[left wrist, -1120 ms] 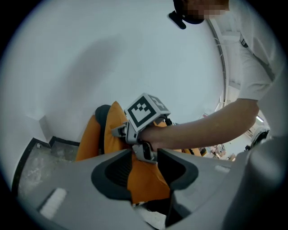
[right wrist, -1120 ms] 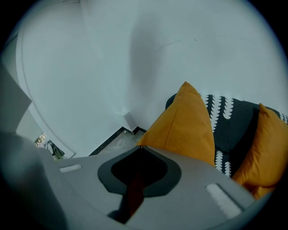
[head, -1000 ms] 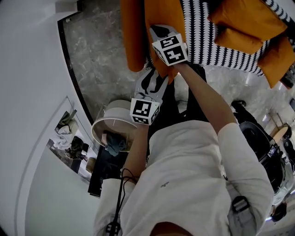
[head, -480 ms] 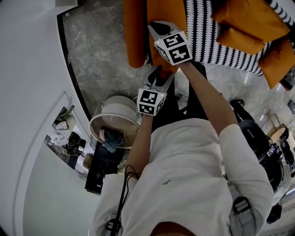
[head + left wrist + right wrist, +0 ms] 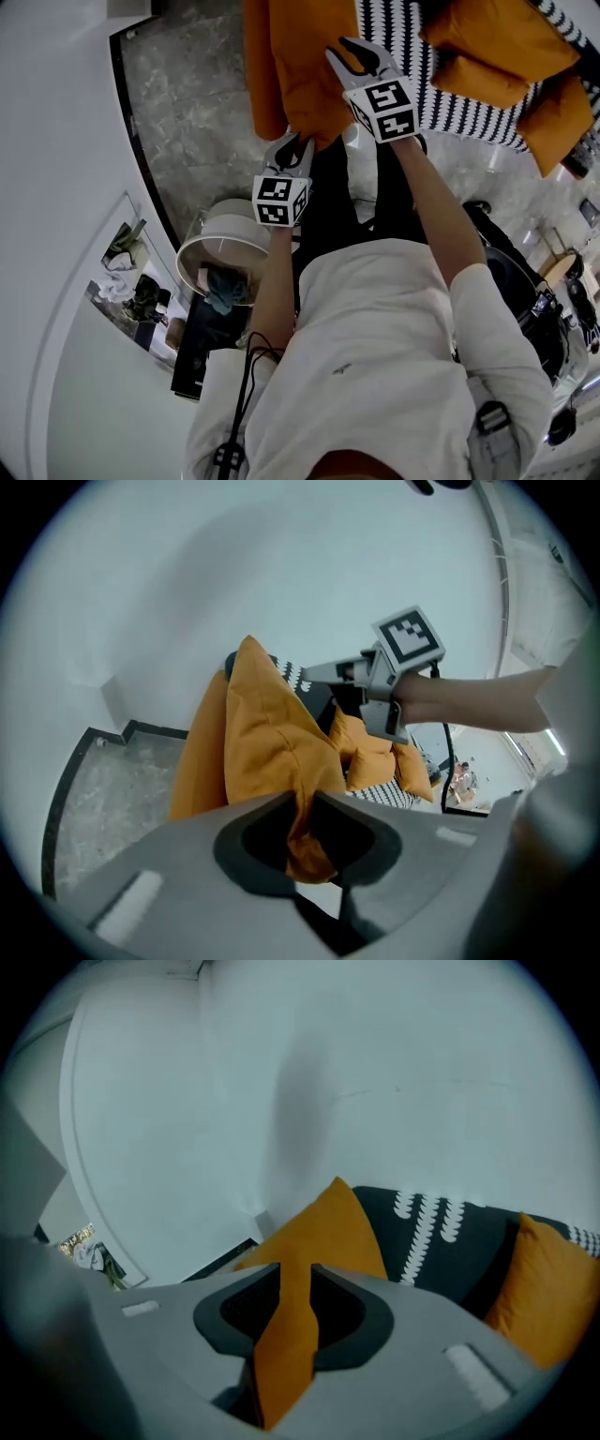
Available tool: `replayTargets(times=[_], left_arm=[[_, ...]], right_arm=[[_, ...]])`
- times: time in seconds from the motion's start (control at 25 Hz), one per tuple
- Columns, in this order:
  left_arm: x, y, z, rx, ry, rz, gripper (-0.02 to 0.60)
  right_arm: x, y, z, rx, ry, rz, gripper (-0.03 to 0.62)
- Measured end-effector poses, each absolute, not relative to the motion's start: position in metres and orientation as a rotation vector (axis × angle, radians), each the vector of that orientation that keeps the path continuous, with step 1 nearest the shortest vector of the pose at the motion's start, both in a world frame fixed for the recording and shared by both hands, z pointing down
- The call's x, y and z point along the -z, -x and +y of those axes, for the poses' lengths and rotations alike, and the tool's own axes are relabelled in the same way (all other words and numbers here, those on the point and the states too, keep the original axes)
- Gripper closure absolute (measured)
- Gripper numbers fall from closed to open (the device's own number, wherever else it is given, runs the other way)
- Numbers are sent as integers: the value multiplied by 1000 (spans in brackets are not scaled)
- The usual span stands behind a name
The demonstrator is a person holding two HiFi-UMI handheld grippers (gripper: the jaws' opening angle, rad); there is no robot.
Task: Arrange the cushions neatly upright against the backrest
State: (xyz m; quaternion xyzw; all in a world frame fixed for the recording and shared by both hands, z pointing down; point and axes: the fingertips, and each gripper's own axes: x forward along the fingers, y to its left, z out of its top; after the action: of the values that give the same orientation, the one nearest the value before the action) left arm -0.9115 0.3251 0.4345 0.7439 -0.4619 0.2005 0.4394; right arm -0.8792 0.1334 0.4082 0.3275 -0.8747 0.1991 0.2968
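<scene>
Orange cushion point(image 5: 267, 752) hangs pinched by its corner in the left claw point(image 5: 302, 799).

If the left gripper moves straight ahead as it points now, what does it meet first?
The orange cushion, whose fabric the left gripper pinches; it would likely press straight into it.

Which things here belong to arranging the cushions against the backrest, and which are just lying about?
Job in hand: near orange cushion; other orange cushions; patterned sofa.
Lying about: round white container; blue cloth by it.
</scene>
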Motion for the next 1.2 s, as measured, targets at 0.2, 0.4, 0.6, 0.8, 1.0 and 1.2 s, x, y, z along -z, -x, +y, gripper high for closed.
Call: replayTargets(times=[0.2,0.4,0.6,0.8,1.0,1.2], left_arm=[[-437,940,315,-488,-1830,-1196,535],[-440,962,308,-496,-1823,-1234,538],[-432,966,297,-490,-1844,-1267,540],[-424,984,275,-512,-1866,-1328,540],[-435,1000,284,-507,-1805,-1345,540],[-434,1003,287,-504,-1805,-1404,515]], right_arm=[[-459,822,156,-619,-920,-2143,471],[-501,816,209,-690,-794,-2035,488],[-516,844,251,-706,-672,-2025,502],[-517,872,247,-730,-654,-2055,549],[-523,887,251,-714,-570,-2012,530],[-524,884,251,-726,-586,-1996,517]])
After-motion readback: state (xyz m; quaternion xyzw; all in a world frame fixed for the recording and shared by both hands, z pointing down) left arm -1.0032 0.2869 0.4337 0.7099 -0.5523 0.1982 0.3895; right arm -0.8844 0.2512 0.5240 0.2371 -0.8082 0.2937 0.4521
